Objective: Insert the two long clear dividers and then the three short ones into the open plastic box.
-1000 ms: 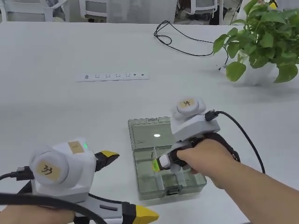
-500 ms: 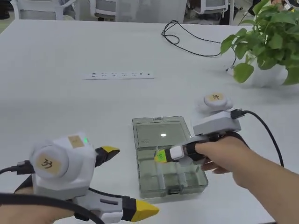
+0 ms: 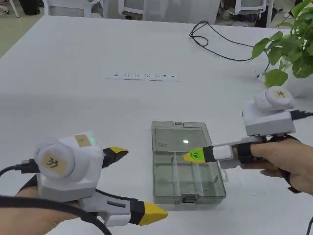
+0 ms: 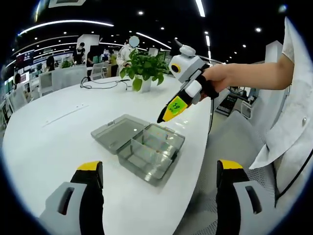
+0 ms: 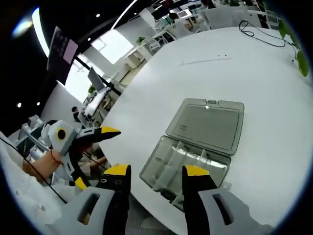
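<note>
at the left, low in the head view, we hold the left gripper (image 3: 137, 182) over the white counter (image 3: 68, 103). its yellow-tipped fingers (image 4: 90, 169) are released, wide apart, with nothing between them. in the middle the open plastic box (image 3: 155, 182) lies on the counter, and its lid (image 3: 178, 137) lies flat on the far side. two long clear dividers (image 3: 174, 177) stand lengthwise in the box; if short ones cross them, we cannot tell. at the right, the right gripper (image 3: 194, 156) hangs above the box, not touching it, and points to the left. its fingers (image 5: 117, 171) are released too, with a smaller gap, and they grasp nothing. far behind the box lies a power strip (image 3: 143, 76).
</note>
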Motion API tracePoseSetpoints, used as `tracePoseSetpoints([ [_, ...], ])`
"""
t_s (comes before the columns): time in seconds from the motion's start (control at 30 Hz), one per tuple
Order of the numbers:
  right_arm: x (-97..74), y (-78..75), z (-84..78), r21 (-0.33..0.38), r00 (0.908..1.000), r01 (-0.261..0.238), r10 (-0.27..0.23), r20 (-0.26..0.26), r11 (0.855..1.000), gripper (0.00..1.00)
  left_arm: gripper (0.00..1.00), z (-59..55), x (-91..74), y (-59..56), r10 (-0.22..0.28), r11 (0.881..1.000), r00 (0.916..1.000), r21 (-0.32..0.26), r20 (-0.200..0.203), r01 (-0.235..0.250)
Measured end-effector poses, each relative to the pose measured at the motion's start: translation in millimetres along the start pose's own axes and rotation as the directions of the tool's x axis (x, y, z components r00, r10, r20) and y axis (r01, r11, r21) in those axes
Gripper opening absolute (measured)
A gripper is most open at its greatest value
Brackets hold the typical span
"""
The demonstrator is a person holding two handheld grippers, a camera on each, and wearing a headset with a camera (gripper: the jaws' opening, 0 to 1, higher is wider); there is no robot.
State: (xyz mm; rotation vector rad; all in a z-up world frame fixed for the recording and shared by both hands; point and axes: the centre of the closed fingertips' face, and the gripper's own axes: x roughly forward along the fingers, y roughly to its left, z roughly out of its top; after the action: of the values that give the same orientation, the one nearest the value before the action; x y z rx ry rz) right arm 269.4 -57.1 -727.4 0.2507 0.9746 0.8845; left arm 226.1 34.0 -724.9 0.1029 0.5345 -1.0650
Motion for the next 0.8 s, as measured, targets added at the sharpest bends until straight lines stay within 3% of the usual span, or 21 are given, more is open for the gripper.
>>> tracePoseSetpoints([
  [0.17, -19.3, -11.9, -14.3, -0.116, 0.9980, 0.010, -0.017, -0.061, 0.993, 0.47, 0.99, 2.9, -3.0, -0.1, 0.017, 1.000, 0.9998, -0.002, 0.002, -0.017],
  [0.2, -23.4, -15.4, -15.6, -0.173, 0.9976, 0.009, -0.021, -0.066, 0.985, 0.48, 0.99, 3.6, -3.6, 0.3, 0.022, 1.000, 0.9997, -0.002, 0.004, -0.022],
  [0.37, -39.6, -29.1, -30.3, -0.262, 0.9896, -0.007, -0.031, -0.141, 0.965, 0.53, 0.99, 3.5, -4.9, 0.9, 0.037, 0.999, 0.9993, -0.002, 0.001, -0.037],
  [0.47, -47.0, -41.1, -36.3, -0.345, 0.9829, -0.023, -0.042, -0.179, 0.938, 0.55, 0.99, 4.2, -6.1, 1.2, 0.044, 0.999, 0.9990, -0.004, 0.003, -0.044],
  [0.53, -50.1, -49.3, -41.0, -0.417, 0.9757, -0.040, -0.054, -0.212, 0.908, 0.56, 0.99, 5.1, -7.1, 1.5, 0.050, 0.999, 0.9987, -0.007, 0.008, -0.050],
  [0.67, -52.1, -70.0, -53.3, -0.523, 0.9525, -0.059, -0.109, -0.284, 0.850, 0.56, 0.99, 4.9, -8.5, 2.8, 0.058, 0.998, 0.9983, -0.010, 0.010, -0.058],
  [0.8, -47.5, -89.4, -63.2, -0.647, 0.9203, -0.085, -0.189, -0.343, 0.758, 0.56, 0.99, 5.4, -10.1, 3.9, 0.061, 0.998, 0.9981, -0.013, 0.011, -0.061],
])
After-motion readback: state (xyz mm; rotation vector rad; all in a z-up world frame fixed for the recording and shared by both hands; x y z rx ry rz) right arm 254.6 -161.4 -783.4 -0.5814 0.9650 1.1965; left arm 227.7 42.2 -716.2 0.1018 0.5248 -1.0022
